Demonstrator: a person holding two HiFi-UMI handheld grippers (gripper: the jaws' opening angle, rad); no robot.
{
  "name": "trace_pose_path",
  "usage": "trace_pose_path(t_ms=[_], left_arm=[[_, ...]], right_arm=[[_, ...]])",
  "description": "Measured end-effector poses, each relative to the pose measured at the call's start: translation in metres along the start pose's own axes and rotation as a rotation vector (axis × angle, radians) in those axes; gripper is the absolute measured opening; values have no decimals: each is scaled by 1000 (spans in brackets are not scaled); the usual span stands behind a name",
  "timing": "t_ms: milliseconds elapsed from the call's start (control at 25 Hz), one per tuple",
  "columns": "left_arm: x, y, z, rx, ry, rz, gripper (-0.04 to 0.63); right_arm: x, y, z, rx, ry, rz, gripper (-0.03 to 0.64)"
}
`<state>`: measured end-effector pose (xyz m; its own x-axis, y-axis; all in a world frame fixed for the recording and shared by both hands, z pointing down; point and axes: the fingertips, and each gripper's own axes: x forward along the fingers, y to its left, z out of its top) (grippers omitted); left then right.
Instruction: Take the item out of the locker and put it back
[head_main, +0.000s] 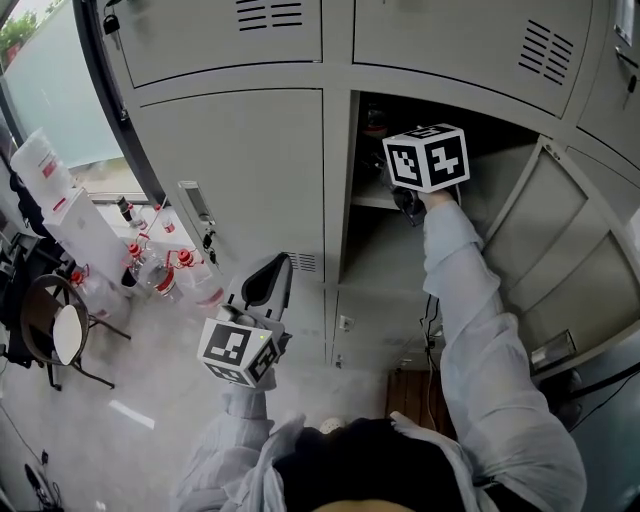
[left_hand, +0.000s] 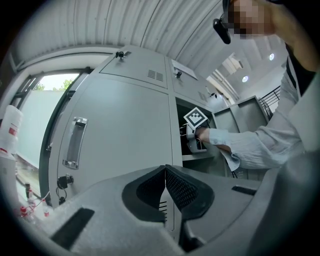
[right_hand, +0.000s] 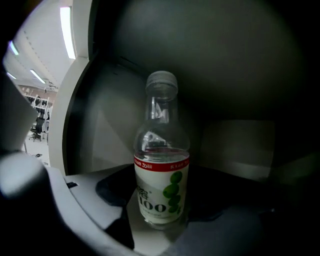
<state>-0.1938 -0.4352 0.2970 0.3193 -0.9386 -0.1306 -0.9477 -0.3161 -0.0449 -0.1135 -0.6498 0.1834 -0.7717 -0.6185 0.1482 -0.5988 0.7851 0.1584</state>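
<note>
The clear plastic bottle (right_hand: 161, 170), with its white label, red band and green fruit print, stands upright deep inside the open locker compartment (head_main: 440, 250). The right claw (right_hand: 162, 192) is on it, dark pads (right_hand: 112, 195) pressed to either side of the label at a fairly wide spread (it's a fat bottle). The right sleeve (head_main: 470, 330) reaches straight in past the swung-open door (head_main: 565, 250). Down at the left, the left claw (left_hand: 165, 170) hangs with its tips pinched together, nothing between them, facing the closed neighbouring door (head_main: 240, 170) and its handle (head_main: 197, 208). Further out, red-capped bottles (head_main: 170, 268) cluster on the floor (head_main: 150, 380) beside a chair (head_main: 50, 335).
</note>
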Motion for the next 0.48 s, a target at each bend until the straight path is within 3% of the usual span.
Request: trace_pose_path(t_ms=[480], left_arm=[[1, 6, -7, -4, 11, 3, 8]], right_arm=[[6, -4, -13, 193, 9, 53, 307]])
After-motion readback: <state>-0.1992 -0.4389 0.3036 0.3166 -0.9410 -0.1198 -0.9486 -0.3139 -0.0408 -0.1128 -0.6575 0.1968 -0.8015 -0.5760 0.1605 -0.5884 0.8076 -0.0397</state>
